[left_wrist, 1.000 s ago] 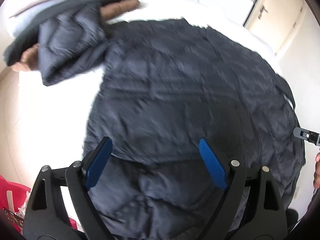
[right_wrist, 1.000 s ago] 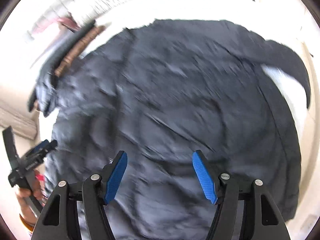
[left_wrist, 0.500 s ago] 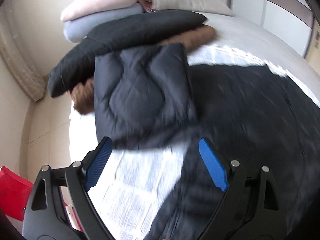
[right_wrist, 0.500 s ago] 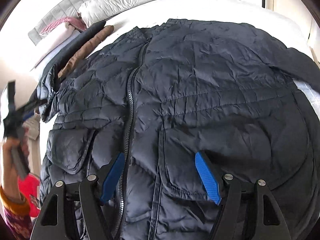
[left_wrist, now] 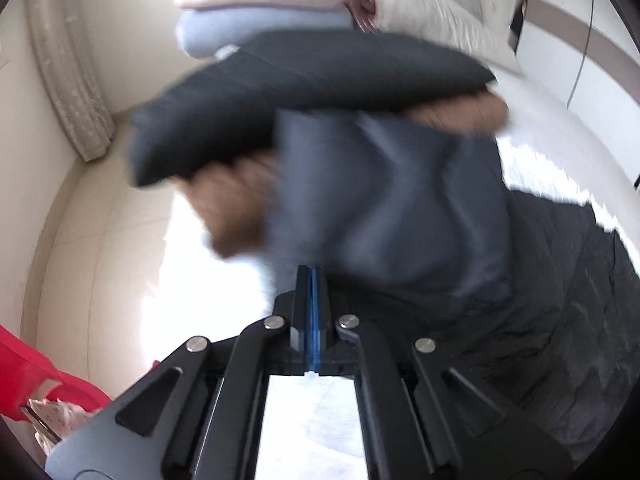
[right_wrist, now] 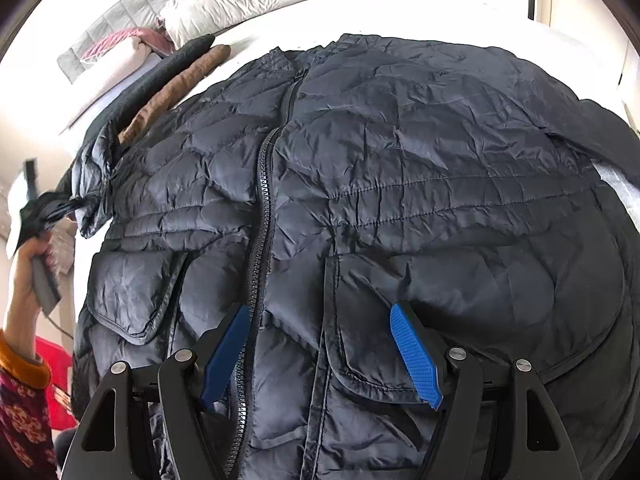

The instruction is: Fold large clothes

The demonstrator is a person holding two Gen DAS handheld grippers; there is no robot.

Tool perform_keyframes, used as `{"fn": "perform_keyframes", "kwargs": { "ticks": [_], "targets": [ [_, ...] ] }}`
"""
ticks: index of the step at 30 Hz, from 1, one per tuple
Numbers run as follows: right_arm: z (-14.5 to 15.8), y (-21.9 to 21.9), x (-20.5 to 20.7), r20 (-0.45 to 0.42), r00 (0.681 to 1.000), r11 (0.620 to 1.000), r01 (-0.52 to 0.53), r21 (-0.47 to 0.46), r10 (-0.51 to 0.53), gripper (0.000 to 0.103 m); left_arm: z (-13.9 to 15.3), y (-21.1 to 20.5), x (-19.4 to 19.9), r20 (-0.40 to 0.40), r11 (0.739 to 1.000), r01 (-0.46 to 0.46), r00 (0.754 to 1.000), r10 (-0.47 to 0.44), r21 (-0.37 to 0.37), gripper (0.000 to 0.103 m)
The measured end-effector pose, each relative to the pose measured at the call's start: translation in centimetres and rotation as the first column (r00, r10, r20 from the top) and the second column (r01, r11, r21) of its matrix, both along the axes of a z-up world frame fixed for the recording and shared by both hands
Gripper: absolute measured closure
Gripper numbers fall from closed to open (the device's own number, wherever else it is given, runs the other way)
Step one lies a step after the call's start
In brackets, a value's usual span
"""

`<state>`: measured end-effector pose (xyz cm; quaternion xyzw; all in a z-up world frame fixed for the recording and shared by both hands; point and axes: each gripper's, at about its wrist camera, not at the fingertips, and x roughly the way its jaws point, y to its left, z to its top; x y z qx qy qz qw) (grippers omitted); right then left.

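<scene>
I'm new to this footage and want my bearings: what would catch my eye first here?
A dark quilted puffer jacket lies zipped, front up, across the white bed, filling the right wrist view. The right gripper hangs open over its hem, while the left gripper is shut at the sleeve. Folded garments and pillows are piled at the headboard end.

Jacket (right_wrist: 400, 184) spread on bed (right_wrist: 420, 12), pillows (right_wrist: 240, 4) behind, folded clothes (right_wrist: 176, 80) left

Bright daylight; left view motion-blurred — right sharp; fisheye-bent edges.

readable text: none | labels: none | brands: none | numbers: none
</scene>
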<state>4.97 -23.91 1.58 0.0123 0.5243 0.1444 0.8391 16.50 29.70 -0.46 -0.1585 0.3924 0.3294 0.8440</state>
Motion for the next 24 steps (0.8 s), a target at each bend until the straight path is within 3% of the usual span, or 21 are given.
{"fn": "perform_keyframes", "kwargs": {
  "ticks": [3,7,11,12,13,14,15,18,24],
  "targets": [
    [0.2,-0.1,-0.2,0.001,1.000,1.000,0.006,0.014,-0.006,0.029,1.5,3.0,-4.1,0.047,0.998,-0.057,0.997,0.056,0.031,0.103],
    [0.3,-0.1,-0.3,0.006,1.000,1.000,0.009,0.017,-0.009,0.029,1.2,7.2,-8.0,0.005,0.987,-0.151,0.989,0.150,0.054,0.103],
    [0.2,0.1,-0.4,0.005,1.000,1.000,0.011,0.028,-0.011,0.029,0.3,9.0,-10.6,0.018,0.981,-0.195,0.981,0.195,-0.025,0.100],
    [0.2,0.2,-0.3,0.003,1.000,0.999,0.011,0.032,-0.011,0.029,0.1,8.2,-10.4,0.015,0.986,-0.164,0.986,0.164,-0.026,0.092],
    [0.1,0.3,-0.3,0.002,1.000,0.999,0.011,0.033,-0.011,0.029,0.0,7.1,-9.6,-0.001,0.994,-0.106,0.994,0.106,-0.022,0.067],
    [0.1,0.4,-0.3,0.002,1.000,0.999,0.011,0.033,-0.012,0.029,0.0,6.5,-8.9,-0.014,0.998,-0.068,0.998,0.068,-0.018,0.033],
    [0.0,0.5,-0.2,0.001,1.000,0.999,0.012,0.032,-0.012,0.029,0.1,5.0,-7.9,-0.024,1.000,-0.014,1.000,0.014,0.000,0.023],
    [-0.2,0.7,-0.1,-0.001,1.000,0.999,0.015,0.029,-0.015,0.029,1.1,0.9,-5.4,-0.012,0.991,0.114,0.993,-0.114,0.069,0.020],
    [-0.2,1.3,0.0,0.003,1.000,1.000,0.009,0.013,-0.009,0.029,1.5,-6.8,2.4,-0.015,0.968,0.247,0.969,-0.247,0.040,0.019]
  ]
}}
